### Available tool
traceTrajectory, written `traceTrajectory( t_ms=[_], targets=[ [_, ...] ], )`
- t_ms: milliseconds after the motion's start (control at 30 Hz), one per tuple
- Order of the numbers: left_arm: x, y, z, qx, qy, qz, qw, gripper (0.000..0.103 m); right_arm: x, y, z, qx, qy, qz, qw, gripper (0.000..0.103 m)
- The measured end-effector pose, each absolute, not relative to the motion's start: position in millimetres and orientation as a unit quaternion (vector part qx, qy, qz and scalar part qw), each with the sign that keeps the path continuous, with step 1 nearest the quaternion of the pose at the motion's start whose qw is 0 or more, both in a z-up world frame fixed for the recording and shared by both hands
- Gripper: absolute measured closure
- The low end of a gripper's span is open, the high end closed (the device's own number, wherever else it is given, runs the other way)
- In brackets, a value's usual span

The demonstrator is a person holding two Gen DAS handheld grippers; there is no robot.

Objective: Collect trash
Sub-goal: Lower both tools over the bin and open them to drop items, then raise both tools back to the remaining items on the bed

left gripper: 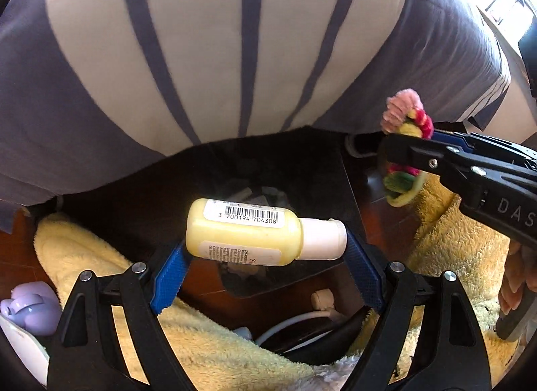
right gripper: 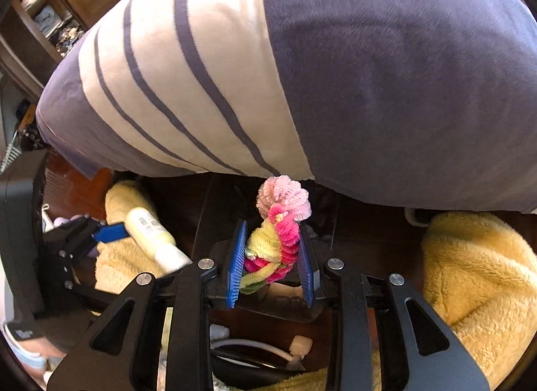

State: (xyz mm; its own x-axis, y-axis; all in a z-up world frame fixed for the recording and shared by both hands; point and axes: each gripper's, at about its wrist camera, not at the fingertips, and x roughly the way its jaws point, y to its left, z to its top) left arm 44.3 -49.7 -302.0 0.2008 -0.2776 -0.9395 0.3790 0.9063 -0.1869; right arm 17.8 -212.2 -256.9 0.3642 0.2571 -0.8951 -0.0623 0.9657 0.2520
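Observation:
My left gripper is shut on a small yellow bottle with a white cap and a barcode label, held sideways above a dark bin with scraps inside. The bottle also shows in the right wrist view. My right gripper is shut on a pink, red and yellow chenille flower, held above the same bin. In the left wrist view the flower and right gripper are at the right, beside the bin.
A grey and cream striped duvet hangs over the bed edge just behind the bin. Yellow fluffy rugs lie on the dark wood floor. White cables and plugs lie below. A lilac object sits at lower left.

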Motion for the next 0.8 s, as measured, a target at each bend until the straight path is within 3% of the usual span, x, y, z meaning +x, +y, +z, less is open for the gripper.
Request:
traceTrajectory(
  t_ms=[133, 200, 267, 400, 567, 667, 800],
  targets=[
    [44.5, -50.0, -309.3, 0.038, 0.608, -0.212, 0.764, 0.023, 23.1, -212.6, -263.9, 0.104, 0.567, 0.101, 0.811, 0.066],
    [44.9, -48.1, -310.9, 0.035, 0.61, -0.21, 0.763, 0.015, 25.2, -217.5, -265.2, 0.112, 0.569, 0.101, 0.808, 0.063],
    [45.0, -45.4, -308.5, 0.032, 0.606, -0.207, 0.767, 0.011, 26.7, -219.5, -264.8, 0.12, 0.567, 0.101, 0.809, 0.05],
    [46.1, -42.2, -301.1, 0.03, 0.599, -0.205, 0.773, 0.008, 26.9, -226.3, -255.0, 0.128, 0.555, 0.092, 0.817, 0.048],
    [50.0, -33.0, -280.2, 0.019, 0.583, -0.199, 0.788, 0.008, 26.4, -240.4, -225.1, 0.106, 0.52, 0.055, 0.846, 0.014],
    [55.2, -24.7, -256.1, 0.014, 0.559, -0.19, 0.807, 0.008, 22.4, -252.8, -202.6, 0.105, 0.489, 0.031, 0.865, 0.006],
    [64.4, -10.9, -217.6, 0.004, 0.518, -0.179, 0.837, 0.008, 22.8, -263.3, -170.9, 0.104, 0.454, 0.023, 0.884, 0.004]
  ],
)
